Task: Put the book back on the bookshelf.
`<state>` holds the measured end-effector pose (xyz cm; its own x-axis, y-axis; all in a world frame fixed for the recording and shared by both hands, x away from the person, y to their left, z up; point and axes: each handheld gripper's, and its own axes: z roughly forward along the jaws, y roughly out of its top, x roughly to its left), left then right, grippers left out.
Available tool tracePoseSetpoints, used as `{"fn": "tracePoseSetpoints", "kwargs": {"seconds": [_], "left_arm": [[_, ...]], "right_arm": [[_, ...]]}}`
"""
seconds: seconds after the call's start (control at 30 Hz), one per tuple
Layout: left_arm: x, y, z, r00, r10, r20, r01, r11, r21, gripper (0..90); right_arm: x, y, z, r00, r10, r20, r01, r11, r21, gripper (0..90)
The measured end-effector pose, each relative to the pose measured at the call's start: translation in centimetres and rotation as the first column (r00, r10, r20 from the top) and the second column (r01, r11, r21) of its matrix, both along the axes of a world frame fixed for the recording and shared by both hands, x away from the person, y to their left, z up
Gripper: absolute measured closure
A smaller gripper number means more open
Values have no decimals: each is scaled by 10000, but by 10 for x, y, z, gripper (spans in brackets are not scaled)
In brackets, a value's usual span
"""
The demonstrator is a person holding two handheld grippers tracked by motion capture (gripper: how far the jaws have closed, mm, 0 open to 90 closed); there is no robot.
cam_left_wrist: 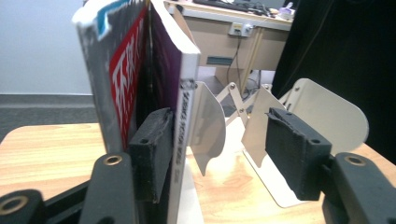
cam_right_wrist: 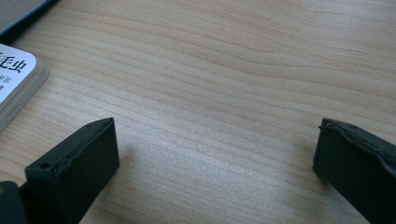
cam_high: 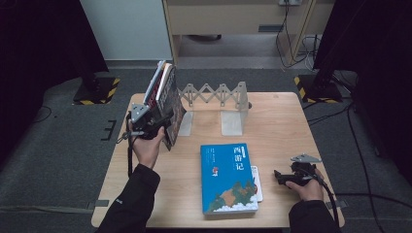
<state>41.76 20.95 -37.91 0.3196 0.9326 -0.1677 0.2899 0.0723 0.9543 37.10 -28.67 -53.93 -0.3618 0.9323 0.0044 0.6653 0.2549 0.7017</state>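
Two or three upright books (cam_high: 165, 99) lean at the left end of a metal expanding book rack (cam_high: 214, 92). My left gripper (cam_high: 156, 122) is at their lower edge. In the left gripper view the left gripper (cam_left_wrist: 219, 135) stands open. Its left pad (cam_left_wrist: 152, 149) lies against the books (cam_left_wrist: 135, 70), and the right pad (cam_left_wrist: 299, 149) is far off by the rack's plates (cam_left_wrist: 327, 112). A blue book (cam_high: 228, 177) lies flat on a white one (cam_high: 257, 183) at the table's front. My right gripper (cam_high: 279, 176) rests open on the wood (cam_right_wrist: 215, 140), right of the white book's corner (cam_right_wrist: 16, 79).
The wooden table (cam_high: 282, 121) has bare room at the right and the front left. Past its far edge are a desk (cam_high: 233, 19), floor cables (cam_high: 291, 43) and two stand bases with striped tape (cam_high: 97, 90).
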Motion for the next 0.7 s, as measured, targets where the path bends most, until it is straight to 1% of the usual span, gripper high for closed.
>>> {"fn": "tracePoseSetpoints", "kwargs": {"seconds": [0.17,0.23,0.33,0.4,0.53,0.63,0.7], "left_arm": [[-12,5,-5,9995,-282,150,285,9994,-213,390],[-16,7,-7,9995,-317,68,318,9992,-228,384],[-22,10,-12,9989,-459,-71,456,9983,-376,381],[-26,12,-16,9981,-585,-202,579,9978,-310,377],[-34,16,-26,9961,-794,-394,772,9955,-543,372],[-39,17,-35,9945,-915,-505,889,9947,-513,371],[-42,18,-42,9904,-1149,-769,1120,9929,-403,373]], "right_arm": [[0,0,0,10000,-8,21,8,10000,-1,4],[0,0,0,10000,-8,19,8,10000,1,4],[0,0,0,10000,-9,16,9,10000,2,4],[0,0,0,10000,-3,-4,3,10000,4,4],[0,0,0,10000,-7,17,7,10000,4,4],[0,0,0,10000,-3,-1,3,10000,4,4],[0,0,0,10000,-16,30,16,10000,9,4]]}}
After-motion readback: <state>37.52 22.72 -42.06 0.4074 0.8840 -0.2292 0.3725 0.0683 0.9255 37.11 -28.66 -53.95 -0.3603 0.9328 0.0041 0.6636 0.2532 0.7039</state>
